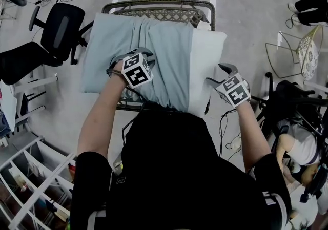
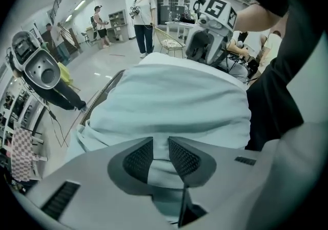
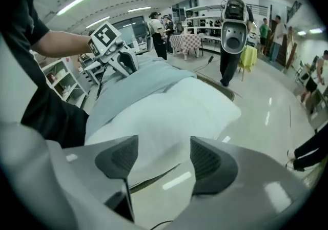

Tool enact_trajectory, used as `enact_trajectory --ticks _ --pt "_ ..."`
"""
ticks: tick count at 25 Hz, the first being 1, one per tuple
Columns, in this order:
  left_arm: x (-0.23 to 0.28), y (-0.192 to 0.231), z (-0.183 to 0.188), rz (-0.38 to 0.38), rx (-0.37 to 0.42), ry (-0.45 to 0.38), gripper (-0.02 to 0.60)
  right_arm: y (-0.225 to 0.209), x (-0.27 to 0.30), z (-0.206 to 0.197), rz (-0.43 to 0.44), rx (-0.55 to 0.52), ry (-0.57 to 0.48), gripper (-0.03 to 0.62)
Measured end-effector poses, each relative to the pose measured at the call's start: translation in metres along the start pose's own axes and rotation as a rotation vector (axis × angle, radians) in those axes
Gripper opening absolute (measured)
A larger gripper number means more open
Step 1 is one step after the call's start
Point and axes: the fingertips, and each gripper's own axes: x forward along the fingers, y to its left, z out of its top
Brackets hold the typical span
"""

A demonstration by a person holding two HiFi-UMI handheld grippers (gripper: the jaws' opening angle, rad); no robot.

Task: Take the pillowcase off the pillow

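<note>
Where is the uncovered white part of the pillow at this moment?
In the head view, the white pillow end lies at the right, just right of the blue pillowcase, beside the right gripper, on the chair.

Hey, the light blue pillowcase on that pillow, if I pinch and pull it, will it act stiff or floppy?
Probably floppy: the pillowcase shows soft folds and bunches by the left gripper. Likely light, since it is thin cloth hugging the pillow. Pulling may drag the pillow too; it only rests on the chair.
</note>
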Motion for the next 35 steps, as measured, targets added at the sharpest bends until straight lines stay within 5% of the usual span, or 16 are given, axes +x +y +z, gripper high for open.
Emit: enact_trajectory --ticks 9,17,21,25,29,35 --pt "0.001 0.002 -0.001 -0.07 0.005 -0.075 0.098 0.112 0.001 -0.077 0.232 0.227 0.165 0.399" --pt "-0.025 -0.027 -0.002 -0.133 0.165 -0.215 0.099 0.123 0.04 -0.098 -0.143 0.157 0.296 0.44" --pt "-0.043 -0.088 0.013 -0.239 0.281 -0.303 0.112 0.12 0.047 -0.095 -0.2 0.155 0.323 0.369" --pt "-0.032 -0.156 0.02 -0.318 0.359 -0.291 0.141 0.108 0.045 -0.08 -0.23 0.14 0.279 0.298" --pt "-0.005 -0.188 0.033 -0.25 0.373 -0.241 0.19 0.085 0.031 -0.063 -0.272 0.132 0.171 0.274" --pt "0.029 -0.165 0.066 0.024 0.237 -0.219 0.206 0.052 0.023 -0.031 -0.202 0.06 0.05 0.261"
